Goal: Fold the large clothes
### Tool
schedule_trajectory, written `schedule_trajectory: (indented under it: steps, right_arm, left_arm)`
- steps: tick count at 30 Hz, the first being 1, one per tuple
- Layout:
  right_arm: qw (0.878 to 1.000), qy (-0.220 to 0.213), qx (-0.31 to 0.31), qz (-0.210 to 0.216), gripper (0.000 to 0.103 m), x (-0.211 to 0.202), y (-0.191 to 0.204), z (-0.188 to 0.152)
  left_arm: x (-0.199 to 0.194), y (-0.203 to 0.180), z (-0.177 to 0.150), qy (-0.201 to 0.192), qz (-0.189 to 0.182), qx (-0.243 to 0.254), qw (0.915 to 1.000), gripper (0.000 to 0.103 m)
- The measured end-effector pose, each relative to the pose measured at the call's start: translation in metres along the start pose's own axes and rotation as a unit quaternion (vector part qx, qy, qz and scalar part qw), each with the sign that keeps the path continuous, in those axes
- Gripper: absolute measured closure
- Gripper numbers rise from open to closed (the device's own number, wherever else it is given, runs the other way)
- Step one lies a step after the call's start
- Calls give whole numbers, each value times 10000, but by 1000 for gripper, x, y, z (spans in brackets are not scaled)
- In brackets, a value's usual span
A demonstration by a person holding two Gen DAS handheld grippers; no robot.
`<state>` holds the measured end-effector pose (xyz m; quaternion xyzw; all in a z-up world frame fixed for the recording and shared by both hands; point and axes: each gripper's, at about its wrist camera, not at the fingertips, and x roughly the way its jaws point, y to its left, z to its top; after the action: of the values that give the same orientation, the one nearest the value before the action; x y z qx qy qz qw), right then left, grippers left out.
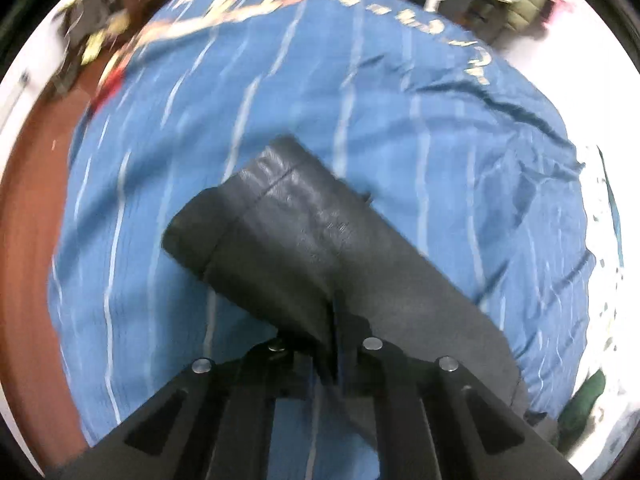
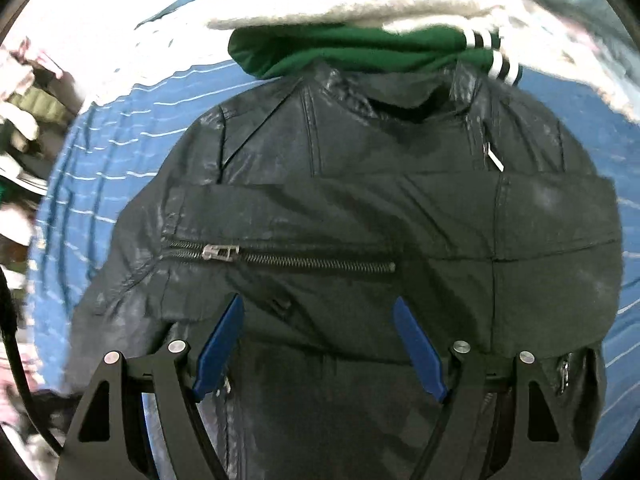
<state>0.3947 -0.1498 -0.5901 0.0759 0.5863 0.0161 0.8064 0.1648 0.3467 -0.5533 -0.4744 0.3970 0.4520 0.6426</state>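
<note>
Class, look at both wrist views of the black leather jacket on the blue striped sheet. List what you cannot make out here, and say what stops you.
- Left gripper fingertips: left wrist view, wrapped by the black sleeve.
- Yellow lettering on the blue sheet: left wrist view, motion blur.
- Black leather jacket hem: right wrist view, cut off by the bottom edge.
- Green garment: right wrist view, mostly under the jacket collar.
</note>
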Motion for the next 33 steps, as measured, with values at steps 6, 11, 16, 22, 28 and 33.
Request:
schedule_trajectory:
  steps: [6, 11, 16, 22, 28, 33]
  right_arm:
    - [9869, -4, -688, -1458, 24, 14, 44, -1]
    - [9800, 44, -799, -1821, 24, 13, 65, 1]
    - [9827, 285, -606, -1727, 24, 16, 67, 5]
    - [9907, 291, -141, -1318, 24, 6, 30, 10]
    - [9916, 322, 484, -1156, 24, -23, -72, 11]
    - [9841, 250, 1064, -1398, 24, -55, -188, 1]
  left_arm:
    - [-38, -61, 19, -746, 3, 1402, 9873, 100]
    - [-92, -110, 5, -1451, -212, 2635, 9534, 100]
    - [-128, -151, -17, -1814, -580, 3480, 9179, 101]
    - [-162, -195, -74, -1961, -1084, 4222, 8784, 101]
    - [-199, -243, -191, -1430, -1911, 4882, 8394, 102]
    - [-204, -277, -326, -248, -2546, 5579, 7895, 101]
